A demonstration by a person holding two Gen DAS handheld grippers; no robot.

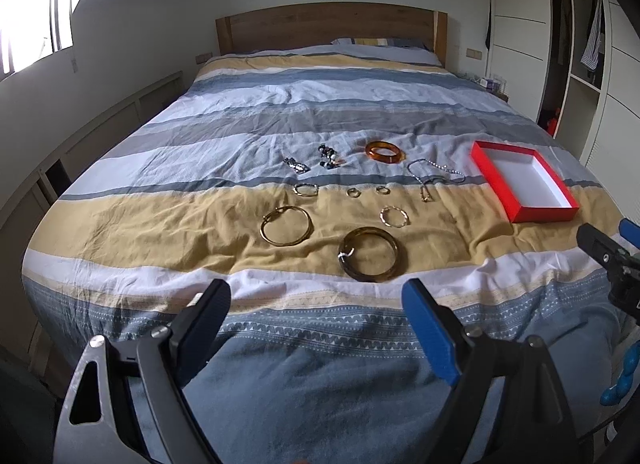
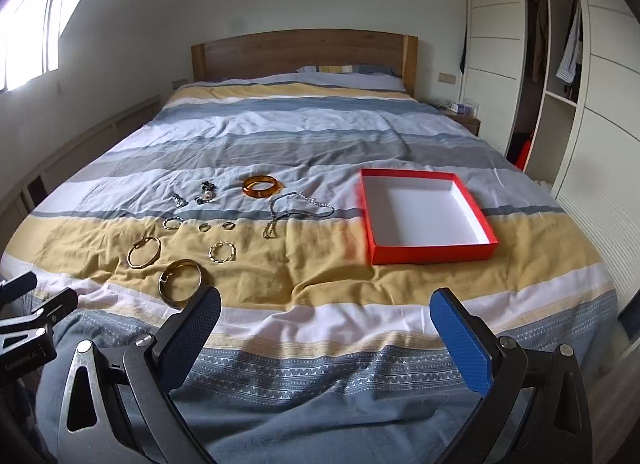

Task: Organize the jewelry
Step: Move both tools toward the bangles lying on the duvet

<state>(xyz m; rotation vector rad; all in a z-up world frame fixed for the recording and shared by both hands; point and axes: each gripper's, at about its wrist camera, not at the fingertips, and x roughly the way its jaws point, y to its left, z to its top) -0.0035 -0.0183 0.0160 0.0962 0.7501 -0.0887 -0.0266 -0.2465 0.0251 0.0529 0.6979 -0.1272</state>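
Several pieces of jewelry lie spread on the striped bed cover. Among them are a dark bangle [image 1: 370,254] [image 2: 181,279], a thin gold hoop [image 1: 285,225] [image 2: 144,251], an amber bangle [image 1: 383,151] [image 2: 262,186] and a silver chain [image 1: 436,174] [image 2: 300,206]. An empty red box [image 1: 524,181] [image 2: 424,216] with a white inside sits to their right. My left gripper [image 1: 316,304] hovers open over the bed's near end, just short of the dark bangle. My right gripper [image 2: 326,316] is open too, in front of the box. Nothing is between either pair of fingers.
The bed [image 1: 320,104] has a wooden headboard [image 1: 328,26] at the far end. A white wardrobe [image 2: 560,64] with hanging clothes stands along the right. A low bedside table [image 2: 464,116] is beside it. A bright window [image 1: 32,16] is on the left wall.
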